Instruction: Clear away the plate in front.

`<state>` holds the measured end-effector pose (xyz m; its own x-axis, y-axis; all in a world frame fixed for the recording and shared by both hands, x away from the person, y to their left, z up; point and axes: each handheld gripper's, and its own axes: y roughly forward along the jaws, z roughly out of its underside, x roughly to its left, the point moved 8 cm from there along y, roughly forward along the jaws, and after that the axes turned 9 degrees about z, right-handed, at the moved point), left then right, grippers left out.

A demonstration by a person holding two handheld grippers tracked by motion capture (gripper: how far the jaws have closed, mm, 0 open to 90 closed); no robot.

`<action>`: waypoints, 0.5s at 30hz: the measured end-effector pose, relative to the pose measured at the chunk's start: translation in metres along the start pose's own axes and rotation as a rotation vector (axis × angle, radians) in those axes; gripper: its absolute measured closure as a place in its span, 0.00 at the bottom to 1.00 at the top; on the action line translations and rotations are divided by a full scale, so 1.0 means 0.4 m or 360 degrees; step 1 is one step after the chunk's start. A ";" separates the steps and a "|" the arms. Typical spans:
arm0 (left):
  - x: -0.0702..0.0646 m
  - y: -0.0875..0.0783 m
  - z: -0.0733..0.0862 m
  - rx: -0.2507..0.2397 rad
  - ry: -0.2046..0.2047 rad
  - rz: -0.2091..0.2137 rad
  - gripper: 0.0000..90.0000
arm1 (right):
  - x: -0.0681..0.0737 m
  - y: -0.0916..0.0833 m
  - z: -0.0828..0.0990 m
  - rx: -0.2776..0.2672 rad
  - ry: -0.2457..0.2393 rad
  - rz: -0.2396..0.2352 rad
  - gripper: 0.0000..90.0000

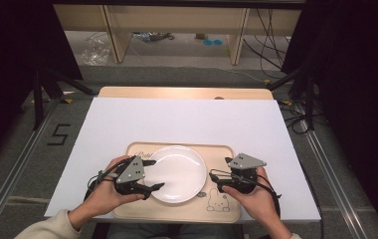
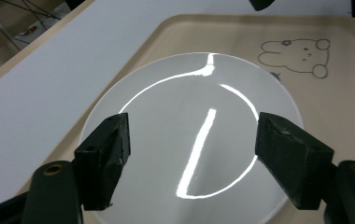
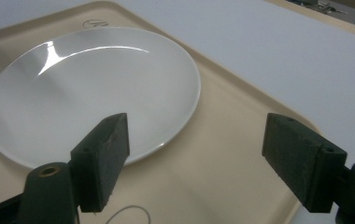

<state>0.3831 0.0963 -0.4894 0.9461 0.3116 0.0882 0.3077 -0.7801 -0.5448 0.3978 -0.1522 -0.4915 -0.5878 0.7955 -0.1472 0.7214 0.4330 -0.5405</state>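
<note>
A white sheet [image 1: 187, 119] covers the bench [image 1: 184, 92], whose pale wood shows along the far edge. Beyond lie grey floor [image 1: 18, 149], wooden legs, loose cables and a taped "5" [image 1: 58, 134]. A beige tray [image 1: 222, 206] with a rabbit drawing [image 1: 218, 201] holds the white plate [image 1: 179, 172] at its middle. The left gripper [image 1: 152, 174] has its fingers spread wide over the plate's left rim, gripping nothing. The right gripper [image 1: 219, 174] has its fingers apart beside the plate.
</note>
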 end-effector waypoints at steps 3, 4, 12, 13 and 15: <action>0.017 -0.010 0.010 -0.0049 -0.0079 -0.0018 0.29 | 0.000 -0.002 0.000 -0.0001 -0.0010 -0.0008 0.27; 0.027 -0.015 0.013 -0.0072 -0.0097 -0.0031 0.29 | 0.000 -0.002 -0.001 -0.0002 -0.0009 -0.0007 0.27; 0.058 -0.021 0.033 -0.0131 -0.0233 -0.0069 0.30 | 0.001 -0.001 0.002 0.0001 -0.0007 -0.0019 0.27; 0.058 -0.020 0.033 -0.0131 -0.0231 -0.0061 0.30 | 0.001 0.000 0.002 0.0005 0.0000 -0.0017 0.27; 0.060 -0.018 0.035 -0.0117 -0.0207 -0.0068 0.31 | 0.000 0.001 0.003 0.0003 0.0009 -0.0010 0.27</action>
